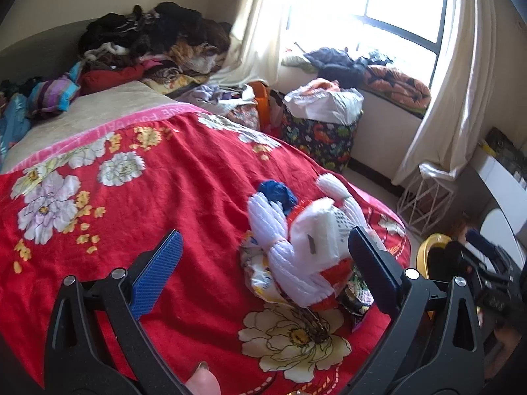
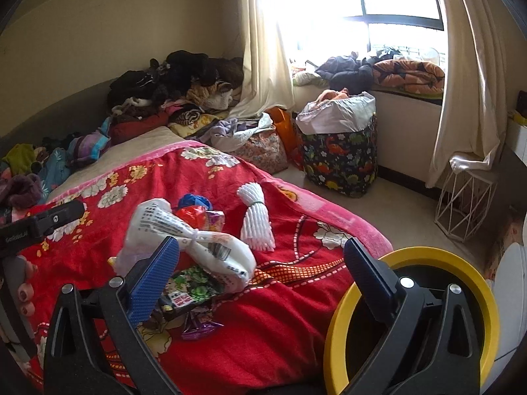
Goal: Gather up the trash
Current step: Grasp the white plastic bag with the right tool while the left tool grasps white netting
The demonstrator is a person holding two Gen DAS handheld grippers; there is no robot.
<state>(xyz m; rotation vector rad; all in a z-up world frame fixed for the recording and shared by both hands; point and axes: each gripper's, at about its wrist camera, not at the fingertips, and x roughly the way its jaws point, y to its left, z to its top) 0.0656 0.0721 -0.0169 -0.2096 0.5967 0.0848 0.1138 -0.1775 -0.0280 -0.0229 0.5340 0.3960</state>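
Note:
A pile of trash lies on the red flowered bedspread (image 1: 158, 197): a knotted white plastic bag (image 2: 184, 240), white foam fruit netting (image 2: 257, 220), a crumpled blue scrap (image 2: 194, 201), a red wrapper (image 2: 191, 214), a green and black snack packet (image 2: 191, 289) and a purple wrapper (image 2: 197, 326). In the left wrist view the white bag and netting (image 1: 296, 240) lie just ahead. My left gripper (image 1: 263, 263) is open and empty above the bedspread, the pile by its right finger. My right gripper (image 2: 263, 270) is open and empty, over the bed edge. A yellow-rimmed bin (image 2: 411, 312) stands below it at the bedside.
Clothes are heaped at the bed's far end (image 2: 184, 79). A dinosaur-print basket (image 2: 339, 154), a floral bag (image 2: 260, 151) and a white wire stand (image 2: 461, 204) stand on the floor by the curtained window. The left gripper's handle and the hand on it (image 2: 19, 263) show at the right wrist view's left edge.

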